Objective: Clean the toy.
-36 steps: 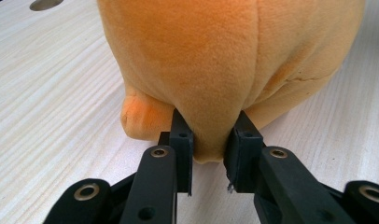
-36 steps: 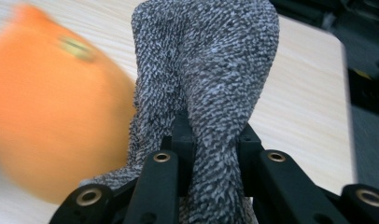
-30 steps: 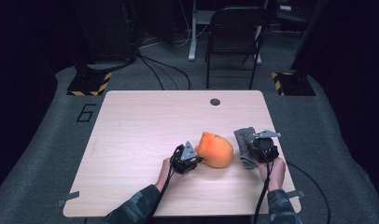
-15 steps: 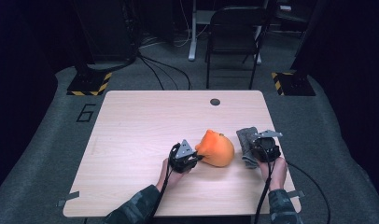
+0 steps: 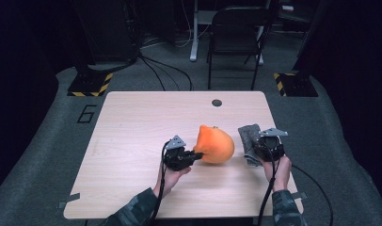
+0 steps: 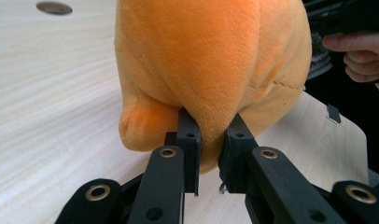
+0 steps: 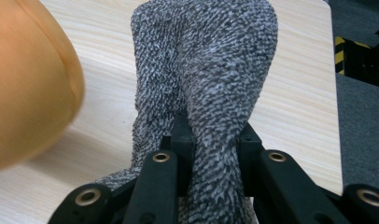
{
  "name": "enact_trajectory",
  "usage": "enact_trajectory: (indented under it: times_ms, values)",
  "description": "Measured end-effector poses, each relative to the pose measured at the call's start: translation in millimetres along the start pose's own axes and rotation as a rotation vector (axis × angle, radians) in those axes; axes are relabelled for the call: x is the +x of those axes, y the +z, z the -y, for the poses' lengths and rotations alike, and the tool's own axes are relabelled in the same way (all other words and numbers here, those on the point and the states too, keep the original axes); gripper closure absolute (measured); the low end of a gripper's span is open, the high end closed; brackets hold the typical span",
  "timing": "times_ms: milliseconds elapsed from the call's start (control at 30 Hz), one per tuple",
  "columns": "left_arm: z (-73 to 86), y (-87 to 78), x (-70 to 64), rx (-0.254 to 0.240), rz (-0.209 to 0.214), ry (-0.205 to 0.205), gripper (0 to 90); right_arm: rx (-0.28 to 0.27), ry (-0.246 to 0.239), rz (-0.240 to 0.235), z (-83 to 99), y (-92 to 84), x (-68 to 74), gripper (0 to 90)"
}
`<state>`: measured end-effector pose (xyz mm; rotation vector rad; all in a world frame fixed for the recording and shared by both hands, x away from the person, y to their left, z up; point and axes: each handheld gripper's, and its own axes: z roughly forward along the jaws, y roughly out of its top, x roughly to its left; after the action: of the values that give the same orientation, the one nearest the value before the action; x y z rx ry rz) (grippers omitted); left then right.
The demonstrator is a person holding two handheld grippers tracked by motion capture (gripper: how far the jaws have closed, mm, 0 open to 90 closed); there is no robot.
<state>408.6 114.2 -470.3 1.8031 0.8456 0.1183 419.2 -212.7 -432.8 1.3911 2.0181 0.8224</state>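
Left gripper [image 6: 208, 140]: pinching a fold of the orange plush [image 6: 211, 60], plush bulging ahead of the jaws.
Right gripper [image 7: 215, 140]: clamped on the grey cloth [image 7: 206, 70], cloth rising ahead of the jaws.
Table [image 5: 132, 122]: beneath both.

Lab: hazard-taped stands [image 5: 90, 84], floor cables [image 5: 165, 70]

The table [image 5: 132, 141] is brightly lit from above while the room around stays dark, and the orange toy [image 7: 24, 88] blurs close up.
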Motion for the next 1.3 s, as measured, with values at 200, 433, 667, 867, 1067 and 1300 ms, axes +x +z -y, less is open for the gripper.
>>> enact_trajectory:
  times_ms: [200,433,667,867,1067,1300]
  values:
    - [12.8,13.5,9.1,0.079,-0.023,-0.055,80.0,-0.012,-0.017,-0.023,-7.1,-4.8,6.9,75.9]
    - [17.2,19.4,10.8,0.097,-0.044,-0.048,79.1,-0.114,-0.047,-0.142,-32.4,-34.7,41.4,75.8]
    - [17.6,19.8,-0.2,0.108,-0.072,0.041,78.8,-0.125,-0.186,-0.248,-40.4,-30.1,110.0,75.5]
    - [19.4,21.2,0.0,0.120,-0.063,0.063,78.8,-0.078,-0.230,-0.159,-29.3,-7.1,117.0,75.4]
    - [18.8,22.3,-0.3,0.117,-0.062,0.080,78.7,-0.051,-0.199,-0.118,-24.3,-2.5,96.9,75.2]
    - [18.2,23.1,0.0,0.116,-0.057,0.084,78.7,0.011,-0.129,-0.080,-13.4,11.9,71.3,75.2]
